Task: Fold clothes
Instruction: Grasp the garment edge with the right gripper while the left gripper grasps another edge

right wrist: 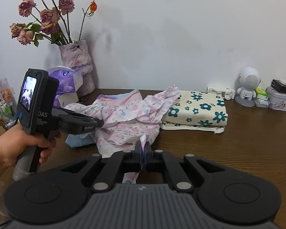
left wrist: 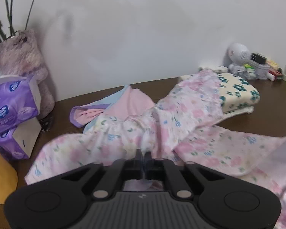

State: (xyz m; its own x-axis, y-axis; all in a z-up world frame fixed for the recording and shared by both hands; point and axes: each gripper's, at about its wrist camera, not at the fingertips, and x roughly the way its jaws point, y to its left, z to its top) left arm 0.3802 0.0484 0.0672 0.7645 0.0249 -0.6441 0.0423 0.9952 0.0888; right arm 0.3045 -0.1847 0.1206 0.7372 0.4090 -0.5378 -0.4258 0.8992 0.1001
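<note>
Left gripper (left wrist: pixel 144 157), right gripper (right wrist: pixel 143 148) — we had both pinched closed on the floral garment (right wrist: pixel 127 118), bunched over the table (right wrist: pixel 238 143); risk: thin fabric slipping out, or dragging the folded cloth (right wrist: pixel 196 108)

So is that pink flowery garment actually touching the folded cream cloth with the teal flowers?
Touching. In the right wrist view the pink floral garment drapes a ruffled edge over the folded cream cloth, with no gap.
</note>
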